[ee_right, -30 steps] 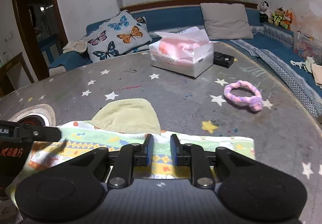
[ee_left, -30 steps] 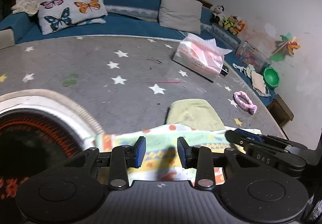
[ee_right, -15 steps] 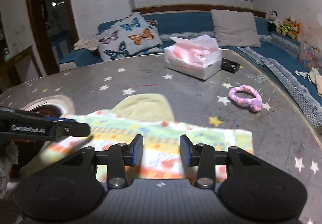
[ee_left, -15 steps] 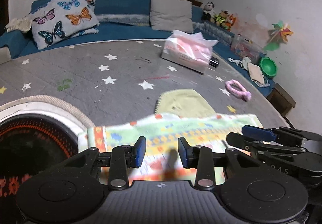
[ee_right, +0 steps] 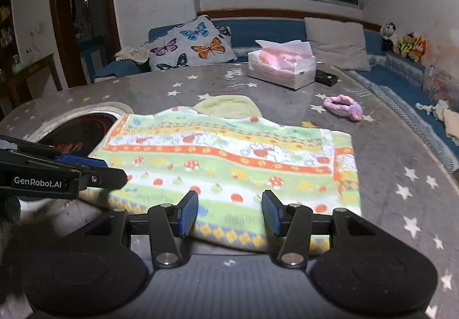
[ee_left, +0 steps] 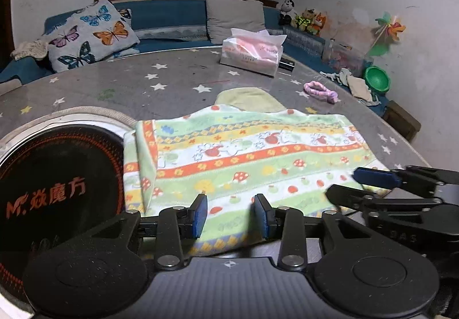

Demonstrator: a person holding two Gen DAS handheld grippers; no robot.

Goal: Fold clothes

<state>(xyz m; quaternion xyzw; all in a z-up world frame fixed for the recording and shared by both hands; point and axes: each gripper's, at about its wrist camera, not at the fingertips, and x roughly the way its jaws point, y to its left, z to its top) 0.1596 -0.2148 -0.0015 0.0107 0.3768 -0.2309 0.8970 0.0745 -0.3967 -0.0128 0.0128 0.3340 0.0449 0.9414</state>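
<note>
On table (ee_left: 178, 81), near edge: patterned cloth (ee_left: 258, 152) spread flat, left end doubled over in a narrow flap beside round burner inset (ee_left: 57, 175). Yellow-green cloth (ee_left: 248, 99) tucked partly under far edge. Left gripper (ee_left: 231, 213) spread wide, holding nothing, poised over near hem. Right gripper (ee_right: 229, 213) likewise released, empty, above near hem. Soft, light, limp terry by the look; likely to sag and drag if lifted one-sided. Best grasp: near-edge corners, pinched together. Tissue pack (ee_right: 282, 66) and pink scrunchie (ee_right: 342, 107) well apart.
</note>
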